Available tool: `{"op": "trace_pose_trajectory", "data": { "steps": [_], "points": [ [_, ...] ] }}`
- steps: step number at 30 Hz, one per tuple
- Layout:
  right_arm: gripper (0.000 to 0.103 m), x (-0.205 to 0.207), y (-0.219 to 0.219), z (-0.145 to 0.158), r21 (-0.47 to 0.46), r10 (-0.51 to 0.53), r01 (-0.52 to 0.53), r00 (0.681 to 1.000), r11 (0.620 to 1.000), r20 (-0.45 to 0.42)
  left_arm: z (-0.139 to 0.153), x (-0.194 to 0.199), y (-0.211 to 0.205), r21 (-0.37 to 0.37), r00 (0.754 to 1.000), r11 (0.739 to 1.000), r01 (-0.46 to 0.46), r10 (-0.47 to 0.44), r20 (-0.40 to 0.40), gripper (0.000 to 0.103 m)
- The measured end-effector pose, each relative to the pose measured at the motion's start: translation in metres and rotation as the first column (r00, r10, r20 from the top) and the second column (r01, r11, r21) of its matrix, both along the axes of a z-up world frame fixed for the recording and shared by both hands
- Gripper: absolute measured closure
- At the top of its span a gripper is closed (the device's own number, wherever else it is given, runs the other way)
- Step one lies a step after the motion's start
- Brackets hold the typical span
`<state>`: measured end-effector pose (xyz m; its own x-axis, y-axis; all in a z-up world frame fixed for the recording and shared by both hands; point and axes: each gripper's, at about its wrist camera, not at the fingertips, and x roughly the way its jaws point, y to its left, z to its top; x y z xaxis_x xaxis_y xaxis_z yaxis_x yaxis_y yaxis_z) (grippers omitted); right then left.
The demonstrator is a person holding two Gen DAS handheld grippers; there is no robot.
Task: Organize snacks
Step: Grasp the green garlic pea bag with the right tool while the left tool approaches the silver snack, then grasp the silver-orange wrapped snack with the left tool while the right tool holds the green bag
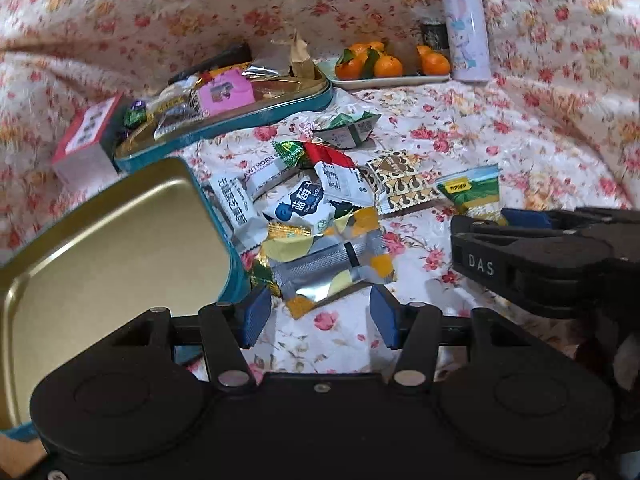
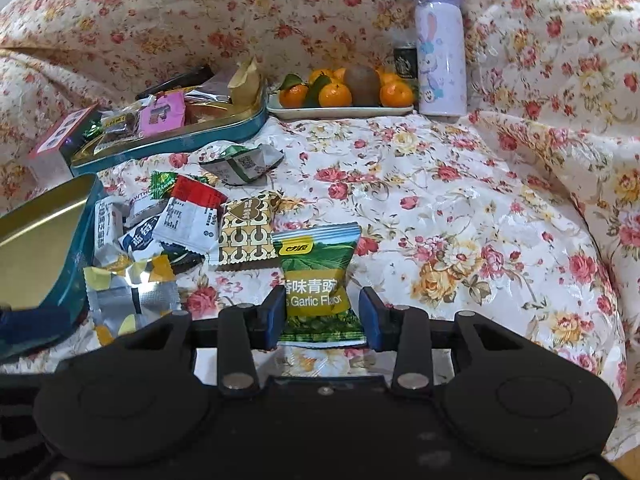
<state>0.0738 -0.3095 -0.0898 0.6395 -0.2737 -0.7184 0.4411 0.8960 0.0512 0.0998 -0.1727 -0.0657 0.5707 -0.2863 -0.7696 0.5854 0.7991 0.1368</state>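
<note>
Between the blue pads of the right gripper (image 2: 320,316) lies a green packet of garlic peas (image 2: 316,276), flat on the flowered cloth (image 2: 460,208). The jaws have closed in on its lower half; one pad seems to touch the packet's edge, the other shows a sliver of gap, so I cannot tell whether the packet is truly gripped.

The main risk, as I judge it, is a weak hold. The packet is a puffy, slick pillow bag taken near one end, so it may squirt out or swing and drop when lifted. The pads sit low against the soft cloth and could pinch a fold of it along with the packet, dragging the cloth and shifting the loose pile of snacks (image 2: 160,236) just to the left.

A second risk is crowding. In the left wrist view the right gripper (image 1: 480,232) sits close to the left gripper (image 1: 320,312), which hovers open over a silver and yellow wrapper (image 1: 332,272), holding nothing. The empty gold tin (image 1: 100,240) stands just beside that pile, and either gripper could knock its rim on the way in. A second tin (image 2: 180,136), already filled with snacks, lies further back.

Both grippers point steeply downward toward the cloth, side by side.
</note>
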Motion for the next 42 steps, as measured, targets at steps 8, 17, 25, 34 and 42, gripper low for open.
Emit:
{"op": "trace_pose_trajectory", "data": {
  "steps": [8, 17, 25, 34, 42],
  "points": [
    [0.067, -0.005, -0.004, -0.001, 0.018, 0.001, -0.001, 1.000, 1.000, 0.023, -0.013, 0.008, -0.010, 0.053, 0.999, 0.998, -0.015, 0.017, -0.032, 0.044],
    [0.072, -0.013, -0.015, 0.002, 0.044, -0.032, 0.031, 0.999, 0.999, 0.023, -0.011, 0.017, -0.032, -0.021, 0.994, 1.000, 0.001, -0.004, -0.106, 0.047],
    [0.072, -0.021, -0.030, 0.003, 0.034, -0.080, 0.080, 0.997, 0.996, 0.018, -0.007, 0.007, -0.028, -0.040, 0.987, 0.995, 0.092, -0.096, -0.132, 0.047],
    [0.071, -0.023, -0.029, 0.002, 0.026, -0.069, 0.069, 0.997, 0.997, 0.023, 0.014, 0.015, -0.032, 0.063, 0.948, 0.946, 0.317, -0.319, 0.019, 0.047],
    [0.069, -0.021, -0.029, 0.002, 0.031, -0.064, 0.064, 0.998, 0.997, 0.021, 0.017, 0.021, -0.046, 0.123, 0.846, 0.839, 0.530, -0.533, -0.003, 0.046]
  ]
}}
